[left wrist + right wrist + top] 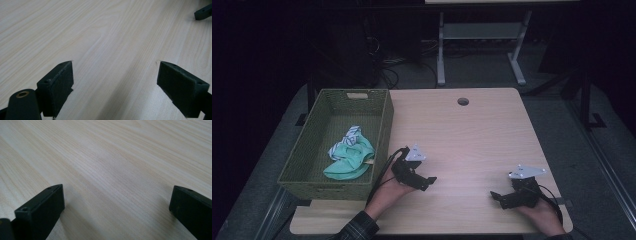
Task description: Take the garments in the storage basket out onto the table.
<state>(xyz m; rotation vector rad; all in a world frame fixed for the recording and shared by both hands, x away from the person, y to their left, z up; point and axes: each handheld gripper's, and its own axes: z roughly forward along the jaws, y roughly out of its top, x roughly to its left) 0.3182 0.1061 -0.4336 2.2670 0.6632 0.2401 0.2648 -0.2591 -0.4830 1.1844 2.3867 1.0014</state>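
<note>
A green woven basket (384, 131) stands on the left part of the light wooden table (472, 135). Inside it lies a teal cloth (352, 159) bunched with a white striped cloth (351, 135). My left gripper (428, 183) rests low over the table just right of the basket, its jaws pointing right. In the left gripper view this gripper (115, 65) is open over bare wood. My right gripper (497, 199) sits near the front right corner, jaws pointing left. Its own view shows it (118, 187) open with bare wood between the jaws.
A round cable hole (463, 101) is cut near the table's far edge. A jaw of the right gripper (203, 12) shows at the top right of the left gripper view. Behind the table stand a desk frame (441, 55) and cables on the dark floor.
</note>
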